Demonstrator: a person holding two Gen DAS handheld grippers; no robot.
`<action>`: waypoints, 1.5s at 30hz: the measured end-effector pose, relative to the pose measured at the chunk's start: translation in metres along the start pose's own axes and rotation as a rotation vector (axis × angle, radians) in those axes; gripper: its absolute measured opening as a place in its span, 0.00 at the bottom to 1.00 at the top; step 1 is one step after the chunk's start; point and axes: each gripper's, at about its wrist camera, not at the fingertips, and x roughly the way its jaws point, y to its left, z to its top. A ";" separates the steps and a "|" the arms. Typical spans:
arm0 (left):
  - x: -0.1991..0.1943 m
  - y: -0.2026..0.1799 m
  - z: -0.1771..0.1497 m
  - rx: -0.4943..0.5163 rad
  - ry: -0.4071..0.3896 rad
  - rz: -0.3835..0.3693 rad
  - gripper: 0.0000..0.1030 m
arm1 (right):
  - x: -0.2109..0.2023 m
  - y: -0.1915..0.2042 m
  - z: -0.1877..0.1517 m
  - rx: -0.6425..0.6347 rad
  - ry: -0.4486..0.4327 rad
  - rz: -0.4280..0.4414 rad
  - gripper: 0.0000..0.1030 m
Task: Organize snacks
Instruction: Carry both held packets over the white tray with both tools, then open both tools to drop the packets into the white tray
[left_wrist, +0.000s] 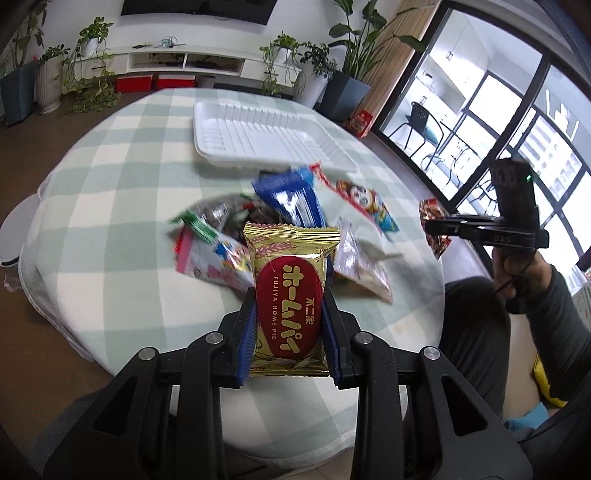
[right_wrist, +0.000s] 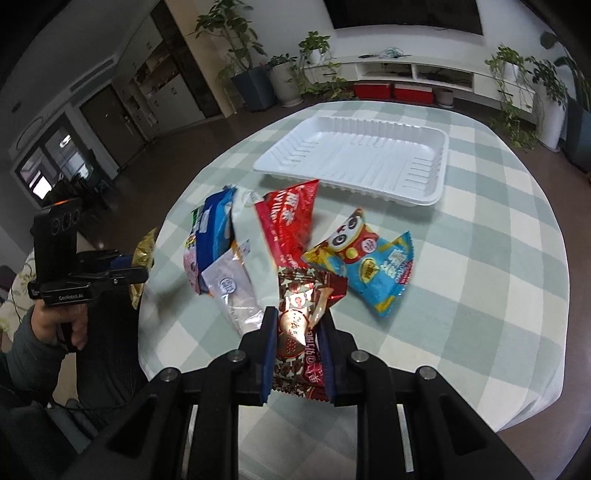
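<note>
My left gripper (left_wrist: 290, 295) is shut on a gold Fujiya Home Pie packet (left_wrist: 290, 295) with a red oval label, held above the table's near edge. My right gripper (right_wrist: 297, 317) is shut on a dark red chocolate snack packet (right_wrist: 303, 332). A pile of snack packets lies mid-table: a blue packet (left_wrist: 291, 201), a panda packet (right_wrist: 364, 258), a red packet (right_wrist: 290, 221) and a clear white packet (right_wrist: 232, 291). The white plastic tray (left_wrist: 258, 134) stands empty behind the pile; it also shows in the right wrist view (right_wrist: 354, 155).
The round table has a green and white checked cloth (left_wrist: 110, 177). Potted plants (left_wrist: 347, 85), a white low cabinet (left_wrist: 184, 61) and red boxes (left_wrist: 155, 83) stand beyond it. Glass doors (left_wrist: 498, 110) are at the right. The person's legs are at the near table edge.
</note>
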 end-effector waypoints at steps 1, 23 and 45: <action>-0.004 0.003 0.007 0.005 -0.012 0.007 0.28 | -0.002 -0.007 0.001 0.033 -0.012 -0.006 0.22; 0.132 0.056 0.261 0.097 0.046 0.056 0.28 | 0.048 -0.072 0.172 0.207 -0.175 -0.096 0.23; 0.259 0.081 0.236 0.128 0.198 0.163 0.28 | 0.153 -0.089 0.173 0.164 0.030 -0.199 0.23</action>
